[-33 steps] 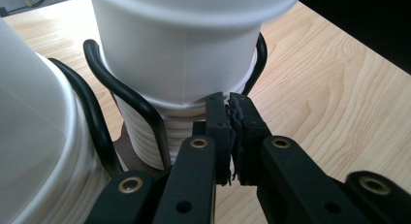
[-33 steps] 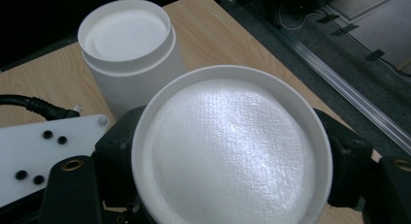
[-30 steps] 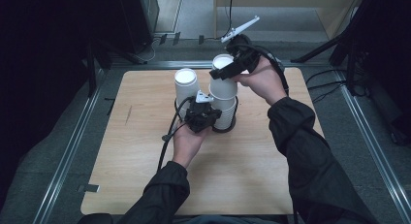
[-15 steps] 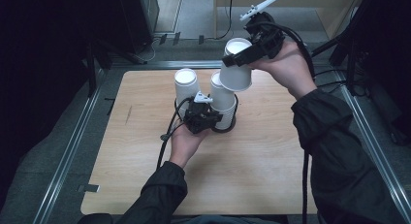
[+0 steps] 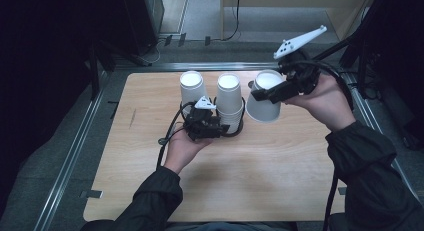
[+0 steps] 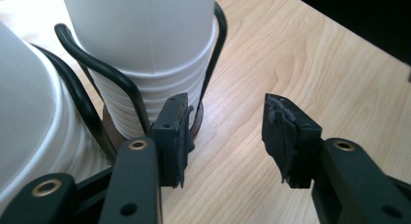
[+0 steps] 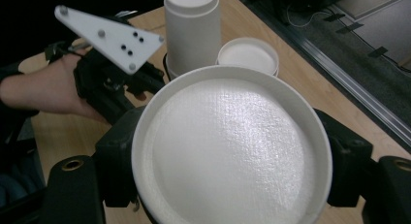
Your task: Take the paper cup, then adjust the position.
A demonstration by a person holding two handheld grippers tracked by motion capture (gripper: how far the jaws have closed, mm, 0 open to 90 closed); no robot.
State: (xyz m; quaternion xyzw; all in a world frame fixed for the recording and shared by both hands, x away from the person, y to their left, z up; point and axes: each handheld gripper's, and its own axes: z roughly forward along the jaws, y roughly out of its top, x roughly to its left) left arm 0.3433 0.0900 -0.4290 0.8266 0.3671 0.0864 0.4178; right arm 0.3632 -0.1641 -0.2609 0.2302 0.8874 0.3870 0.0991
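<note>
Right hand: I have my right gripper [image 5: 267, 93] raised over the table's [image 5: 280, 181] far right part, forearm slanting in from the bottom right, jaws pointing left.
Right claw: pinching an upturned white paper cup [image 5: 263, 102], clear of the wood.
Left hand: palm low on the table, my left gripper [image 5: 207, 122] just in front of the wire holder [image 5: 239, 125].
Left claw: just been opening; spread, nothing between the pads.
Cup stacks: two stacks [image 5: 229, 101] upright in the holder.
</note>
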